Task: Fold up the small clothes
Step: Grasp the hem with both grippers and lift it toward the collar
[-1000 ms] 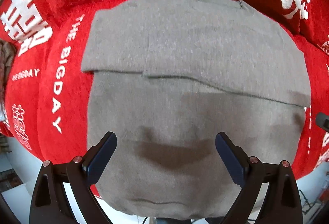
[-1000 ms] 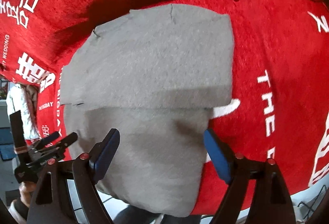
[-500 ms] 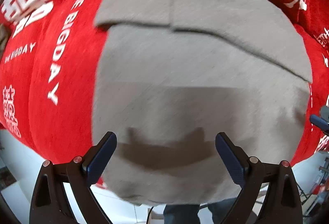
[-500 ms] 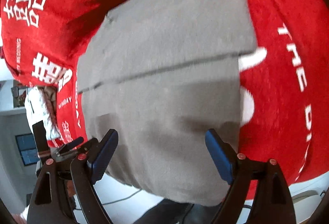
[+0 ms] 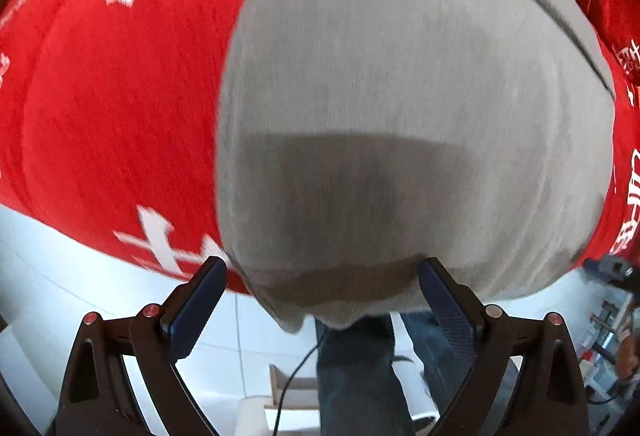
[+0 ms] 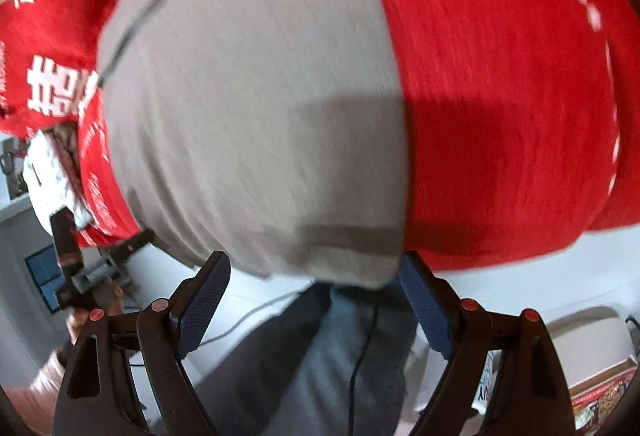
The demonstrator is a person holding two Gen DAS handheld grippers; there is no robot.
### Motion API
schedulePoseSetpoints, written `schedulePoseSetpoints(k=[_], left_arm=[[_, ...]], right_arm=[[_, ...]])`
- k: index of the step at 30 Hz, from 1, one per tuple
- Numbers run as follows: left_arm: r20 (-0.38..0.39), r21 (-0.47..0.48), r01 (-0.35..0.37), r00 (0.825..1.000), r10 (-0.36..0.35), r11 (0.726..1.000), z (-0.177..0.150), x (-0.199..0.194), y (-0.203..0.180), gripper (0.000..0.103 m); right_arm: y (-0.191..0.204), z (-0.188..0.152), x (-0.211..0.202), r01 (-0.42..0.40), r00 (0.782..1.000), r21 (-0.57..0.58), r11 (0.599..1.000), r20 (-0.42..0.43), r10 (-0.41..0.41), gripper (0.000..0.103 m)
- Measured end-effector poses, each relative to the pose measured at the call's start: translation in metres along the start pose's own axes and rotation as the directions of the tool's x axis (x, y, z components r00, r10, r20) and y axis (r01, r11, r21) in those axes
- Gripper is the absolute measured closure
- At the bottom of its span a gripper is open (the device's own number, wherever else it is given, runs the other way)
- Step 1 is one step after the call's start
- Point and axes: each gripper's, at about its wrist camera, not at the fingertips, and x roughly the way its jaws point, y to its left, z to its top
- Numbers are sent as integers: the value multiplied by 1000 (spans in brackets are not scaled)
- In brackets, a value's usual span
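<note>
The grey garment (image 5: 400, 96) lies on the red cloth (image 5: 112, 108), its near hem overhanging the edge; left gripper (image 5: 320, 296) and right gripper (image 6: 312, 292), fingers spread wide and empty, straddle that hem's two corners

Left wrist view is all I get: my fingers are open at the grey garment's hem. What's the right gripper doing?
Observer: The right gripper is open as well, its fingers on either side of the near right corner of the garment, which hangs off the edge.
Operator: Is that side lying straight?
Observer: Its right edge runs straight across the red cloth. The picture is too blurred to show small creases.
Operator: Anything else over there?
Observer: A white patterned cloth sits past the red cloth's left end.
</note>
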Motion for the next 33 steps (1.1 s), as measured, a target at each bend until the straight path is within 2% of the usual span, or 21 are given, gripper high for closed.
schedulePoseSetpoints(k=[3,7,13,15,16,17,18,19,20,21,24,25,26,29,33], left_arm=[[-22,0,29,999,-29,1000,-8,12,-4,6],[-14,14,8,1000,-8,1000,-10,22,-12,6],[-2,19,21,1000,-21,1000,-13,23,-22,6],[0,22,13,1000,-13,1000,-9,16,-16,19],[-2,21,-4,1000,4,1000,-9,14,-14,29],[0,20,-5,1000,5,1000,-10,12,-12,41],[3,19,3,1000,-3,1000,-10,9,-10,49],[3,20,18,1000,-18,1000,-11,5,-6,65],[0,24,39,999,-39,999,-11,1,-5,79],[-10,28,78,997,-77,997,-9,-4,-5,87],[-9,49,138,990,-138,989,-9,-19,-4,87],[-1,60,159,987,-159,985,-9,-26,-6,93],[8,72,183,983,-184,980,-8,-36,-7,93],[48,86,254,965,-259,963,-3,-65,-10,93],[116,93,294,946,-304,951,19,-93,-13,93]], right_arm=[[-8,-11,22,28,999,-4,1000,-34,-29,15],[-16,-13,48,33,998,6,999,-46,-32,15],[-23,-8,67,-34,999,36,999,-37,35,15],[-25,-11,67,-58,998,31,998,-34,59,19],[-24,-12,67,-64,997,36,997,-35,65,37],[-25,-13,67,-60,997,54,997,-41,63,58],[-26,-15,67,-66,997,71,995,-42,69,67],[-25,-13,66,-81,996,80,994,-41,85,91],[-26,-15,65,-95,994,88,992,-37,99,92],[-25,-16,62,-98,995,81,992,-28,101,93],[-14,-27,48,-179,984,50,983,-5,179,93],[-9,-28,39,-213,977,40,976,9,213,93],[-5,-28,32,-240,971,32,970,21,240,93],[10,-21,1,-332,940,1,943,83,331,93],[26,8,-30,-420,892,-26,907,172,418,97]])
